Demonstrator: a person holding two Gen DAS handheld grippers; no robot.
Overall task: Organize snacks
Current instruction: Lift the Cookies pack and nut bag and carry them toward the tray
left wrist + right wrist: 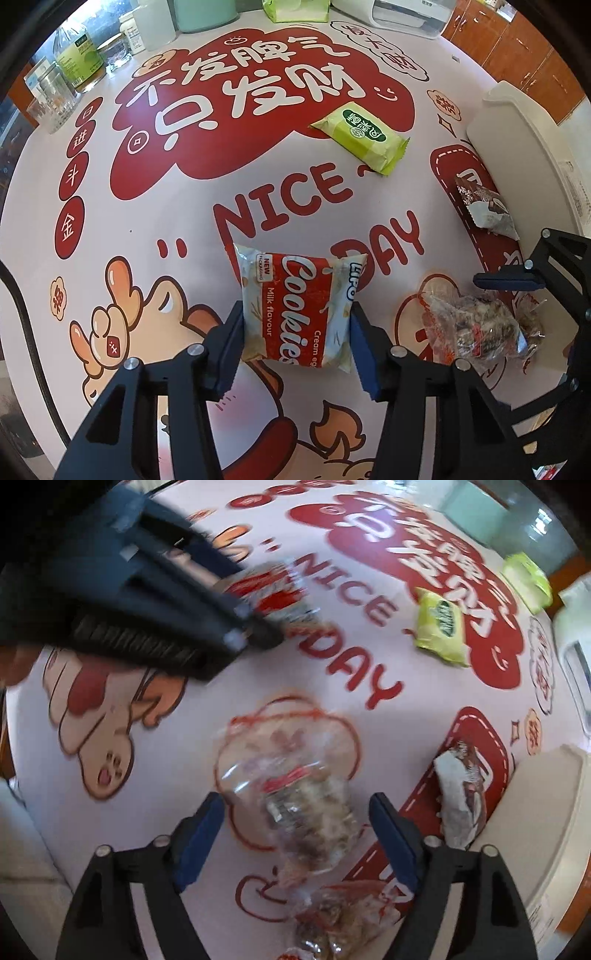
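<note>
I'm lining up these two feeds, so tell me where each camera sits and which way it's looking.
Left wrist: on the left gripper, looking steeply down at the cookies packet between its pads; the right gripper shows at the right edge.
Right wrist: on the right gripper, looking straight down at the clear snack bag; its jaws stand apart.
Shared: the green packet, the brown-and-white wrapper, the printed tablecloth.

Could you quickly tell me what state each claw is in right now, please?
Left claw: closed on the cookies packet.
Right claw: open, straddling the clear snack bag, not gripping.
</note>
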